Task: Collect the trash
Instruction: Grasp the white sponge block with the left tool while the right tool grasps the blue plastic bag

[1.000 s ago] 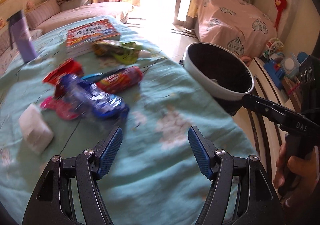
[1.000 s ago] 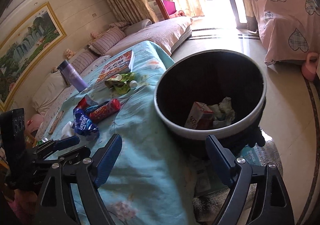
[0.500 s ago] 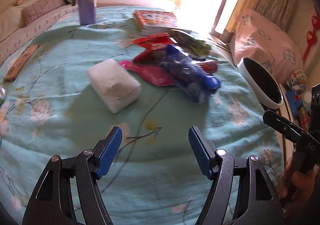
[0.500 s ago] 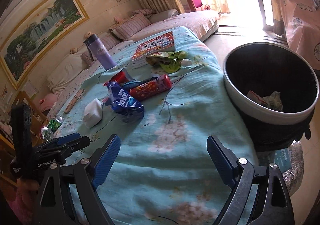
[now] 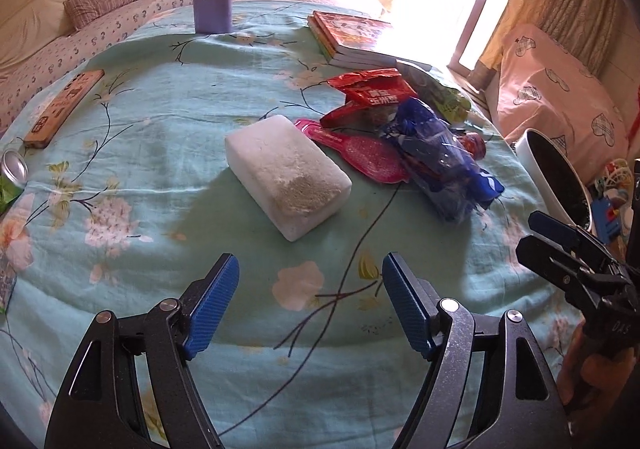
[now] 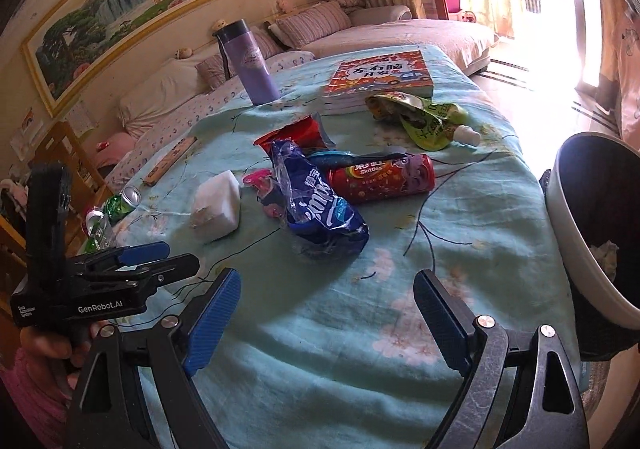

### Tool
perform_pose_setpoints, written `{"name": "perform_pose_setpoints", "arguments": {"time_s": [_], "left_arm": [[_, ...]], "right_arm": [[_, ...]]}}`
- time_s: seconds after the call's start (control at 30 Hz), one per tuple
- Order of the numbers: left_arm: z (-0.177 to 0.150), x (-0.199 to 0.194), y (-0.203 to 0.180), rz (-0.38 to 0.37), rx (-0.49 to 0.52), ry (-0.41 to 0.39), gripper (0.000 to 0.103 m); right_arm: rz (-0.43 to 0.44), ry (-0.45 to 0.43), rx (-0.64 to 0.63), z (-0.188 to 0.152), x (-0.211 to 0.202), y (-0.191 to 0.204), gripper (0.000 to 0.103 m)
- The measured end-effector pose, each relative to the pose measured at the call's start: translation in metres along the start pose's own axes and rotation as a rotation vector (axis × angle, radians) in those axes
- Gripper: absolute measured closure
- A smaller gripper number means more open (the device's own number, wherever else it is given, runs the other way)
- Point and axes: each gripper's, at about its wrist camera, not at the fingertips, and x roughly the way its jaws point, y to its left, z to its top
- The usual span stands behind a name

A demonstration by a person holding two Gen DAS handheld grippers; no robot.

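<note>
Trash lies in a heap on the teal flowered cloth (image 5: 160, 121): a blue crumpled wrapper (image 6: 316, 205), a red Skittles tube (image 6: 384, 177), a red snack bag (image 5: 372, 89), a pink flat piece (image 5: 360, 153) and a green pouch (image 6: 428, 117). A white sponge block (image 5: 286, 181) rests just ahead of my left gripper (image 5: 310, 305), whose jaws are opening with nothing between them. My right gripper (image 6: 328, 317) hovers open and empty over bare cloth, short of the blue wrapper. The black bin with a white rim (image 6: 576, 249) stands at the table's right edge, with some trash inside.
A purple bottle (image 6: 252, 65) and stacked books (image 6: 380, 77) stand at the far side. A wooden ruler (image 5: 60, 109) and green cans (image 6: 120, 205) lie at the left. A sofa and pink-covered furniture surround the table.
Both grippers have swung left, away from the bin and toward the trash heap. The sponge block now sits straight ahead of my left gripper, and the bin has slid to the right edge of both views.
</note>
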Motion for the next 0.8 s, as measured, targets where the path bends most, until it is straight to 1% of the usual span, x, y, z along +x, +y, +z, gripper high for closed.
{"name": "perform_pose_setpoints", "arguments": {"time_s": [0.23,0.37,0.53,0.57,0.6,0.63,0.67,0.73,0.8], "left_arm": [[0.02,0.013,0.007,0.013,-0.044,0.008,0.026],[0.029,0.021,0.008,0.028,-0.053,0.008,0.026],[0.035,0.034,0.008,0.053,-0.054,0.016,0.026],[0.035,0.037,0.008,0.057,-0.045,0.019,0.027],[0.035,0.039,0.008,0.054,-0.039,0.023,0.031],[0.034,0.042,0.008,0.043,-0.034,0.03,0.045],[0.033,0.042,0.007,0.037,-0.027,0.031,0.045],[0.03,0.039,0.004,0.047,-0.002,0.014,0.048],[0.027,0.033,0.003,0.042,0.009,0.007,0.049]], "right_arm": [[0.002,0.007,-0.049,0.016,0.019,0.007,0.013],[0.007,0.013,-0.076,0.025,0.032,0.01,0.013],[0.013,0.035,-0.077,0.031,0.05,0.008,0.015],[0.012,0.041,-0.081,0.03,0.052,0.008,0.021],[0.011,0.049,-0.083,0.03,0.053,0.008,0.029],[0.006,0.057,-0.08,0.029,0.054,0.008,0.049],[0.007,0.056,-0.072,0.028,0.054,0.007,0.053],[0.007,0.047,-0.066,0.025,0.049,0.007,0.058],[-0.001,0.037,-0.067,0.021,0.042,0.007,0.06]]}}
